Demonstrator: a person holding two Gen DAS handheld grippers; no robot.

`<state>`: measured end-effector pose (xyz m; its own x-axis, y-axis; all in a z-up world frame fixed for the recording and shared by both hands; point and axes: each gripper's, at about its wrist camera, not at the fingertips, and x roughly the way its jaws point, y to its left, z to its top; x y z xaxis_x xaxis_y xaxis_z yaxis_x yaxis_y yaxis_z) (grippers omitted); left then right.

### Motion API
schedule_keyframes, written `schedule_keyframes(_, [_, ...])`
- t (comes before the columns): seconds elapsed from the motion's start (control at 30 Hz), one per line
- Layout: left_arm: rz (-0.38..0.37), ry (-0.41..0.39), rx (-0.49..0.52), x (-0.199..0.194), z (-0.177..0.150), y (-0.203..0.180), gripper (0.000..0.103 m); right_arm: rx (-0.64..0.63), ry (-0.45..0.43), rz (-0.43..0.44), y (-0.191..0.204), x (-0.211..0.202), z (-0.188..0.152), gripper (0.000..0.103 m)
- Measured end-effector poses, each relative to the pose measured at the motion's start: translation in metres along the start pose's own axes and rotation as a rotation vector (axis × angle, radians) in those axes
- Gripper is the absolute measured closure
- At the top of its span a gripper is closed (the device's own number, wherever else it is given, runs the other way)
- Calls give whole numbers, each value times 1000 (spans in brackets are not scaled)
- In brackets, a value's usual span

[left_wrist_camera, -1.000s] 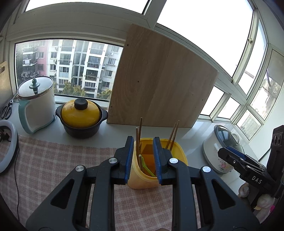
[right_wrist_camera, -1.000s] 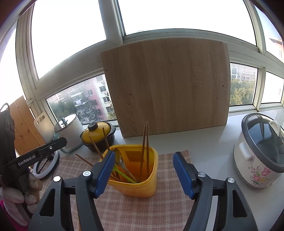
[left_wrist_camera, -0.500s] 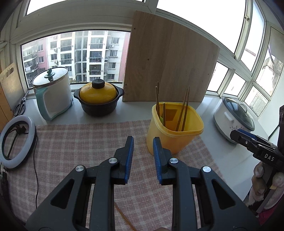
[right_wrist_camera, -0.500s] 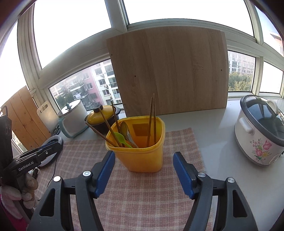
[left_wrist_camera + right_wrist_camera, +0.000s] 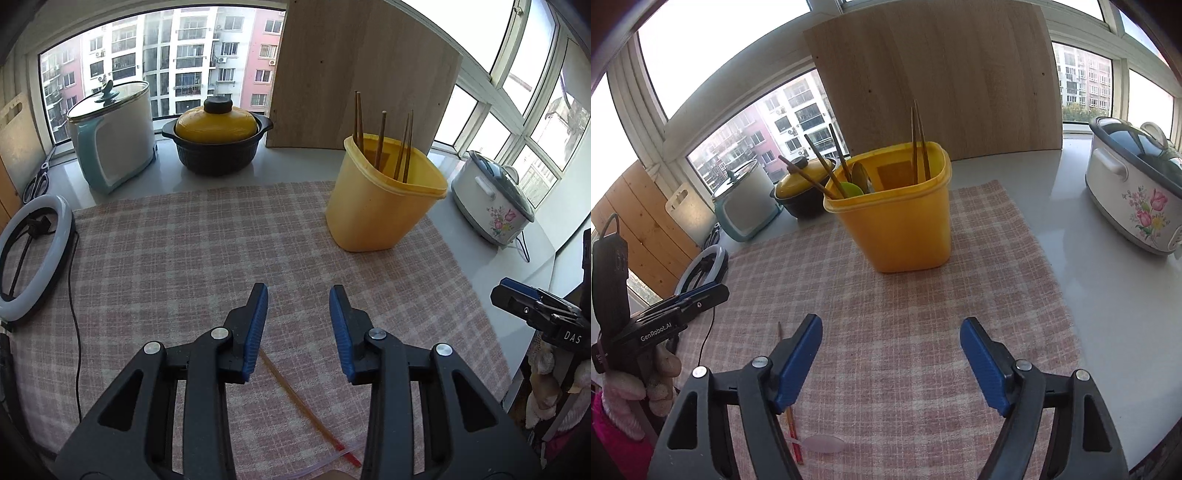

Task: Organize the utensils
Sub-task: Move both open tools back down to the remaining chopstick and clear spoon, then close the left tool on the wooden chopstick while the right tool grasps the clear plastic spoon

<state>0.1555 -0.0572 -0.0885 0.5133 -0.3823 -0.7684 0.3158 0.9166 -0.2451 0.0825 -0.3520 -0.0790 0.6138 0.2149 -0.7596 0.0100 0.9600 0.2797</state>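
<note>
**Utensils mostly binned, two left on the cloth**

Utensils are mostly standing in the yellow bin [image 5: 897,218], which is sitting toward the far edge of the tabletop [image 5: 1067,192] on the checked cloth [image 5: 184,258]. A chopstick [image 5: 295,402] and a pale spoon [image 5: 822,443] are lying at the near edge, probably waiting to go in. The left gripper [image 5: 298,328] is hovering over the chopstick, fingers moderately apart and holding nothing. The right gripper [image 5: 891,358] is hanging wide and empty. The cloth between is giving free room.
</note>
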Motion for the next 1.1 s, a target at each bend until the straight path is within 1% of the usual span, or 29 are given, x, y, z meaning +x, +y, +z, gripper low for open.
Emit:
schedule_keyframes(0.1, [-36,75,-42,17,-12,16,69,36,77,25,1,12,-22,25])
schedule_keyframes(0.17, [-51,123,-66,30,-21,23,69,57,127,32,2,20,-37,31])
schedule_keyframes(0.27, [-80,194,-89,48,-33,27,69,124,200,60,2,34,-59,36])
schedule_keyframes(0.33, [-84,219,-94,56,-38,28,69,192,248,90,0,44,-73,41])
schedule_keyframes(0.47, [-87,256,-94,70,-45,30,69,309,334,146,-1,61,-99,54])
schedule_keyframes(0.57, [-91,281,-99,78,-49,32,69,385,385,196,2,70,-114,59])
schedule_keyframes(0.67, [-99,300,-108,84,-50,34,69,466,416,231,5,74,-124,59])
schedule_keyframes(0.77, [-101,308,-103,88,-51,33,69,533,425,235,10,74,-126,58])
schedule_keyframes(0.8, [-104,311,-104,89,-51,34,69,554,428,225,11,75,-125,57])
schedule_keyframes(0.83, [-108,316,-105,91,-51,34,69,571,433,215,13,77,-125,50])
schedule_keyframes(0.87, [-110,320,-104,92,-51,34,69,578,441,203,16,80,-123,43])
schedule_keyframes(0.9, [-112,326,-103,94,-52,34,69,576,451,191,20,83,-122,42])
schedule_keyframes(1.1, [-119,326,-95,100,-53,32,69,558,500,135,40,98,-116,42])
